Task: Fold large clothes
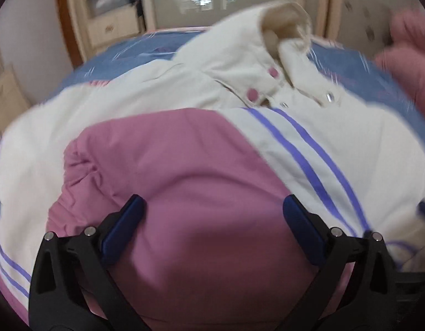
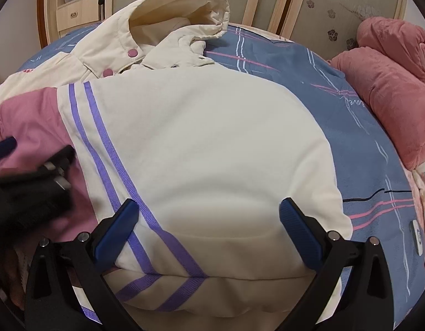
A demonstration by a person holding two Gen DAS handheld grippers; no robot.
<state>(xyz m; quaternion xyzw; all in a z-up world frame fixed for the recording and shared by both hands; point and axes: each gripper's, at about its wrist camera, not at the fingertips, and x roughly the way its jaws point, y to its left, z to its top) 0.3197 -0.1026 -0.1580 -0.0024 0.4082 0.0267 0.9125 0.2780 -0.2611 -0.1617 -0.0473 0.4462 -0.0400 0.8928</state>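
Observation:
A cream hooded jacket [image 2: 212, 138] with pink sleeve panels and purple stripes lies on the blue bed. Its hood [image 2: 182, 8] points away, and pink snaps run down the collar. In the left wrist view my left gripper [image 1: 213, 207] hovers open over a pink sleeve panel [image 1: 184, 171] folded across the jacket; nothing sits between its blue fingers. My right gripper [image 2: 208, 212] is open above the folded cream body near the hem, where purple stripes [image 2: 110, 165] bend under. The left gripper [image 2: 27, 165] shows blurred at the left edge of the right wrist view.
The blue sheet [image 2: 350, 143] with pink and white lines covers the bed. A rolled pink blanket [image 2: 391, 96] lies at the right. Wooden wardrobe doors [image 2: 267, 0] and a shelf unit [image 2: 77, 2] stand beyond the bed's far edge.

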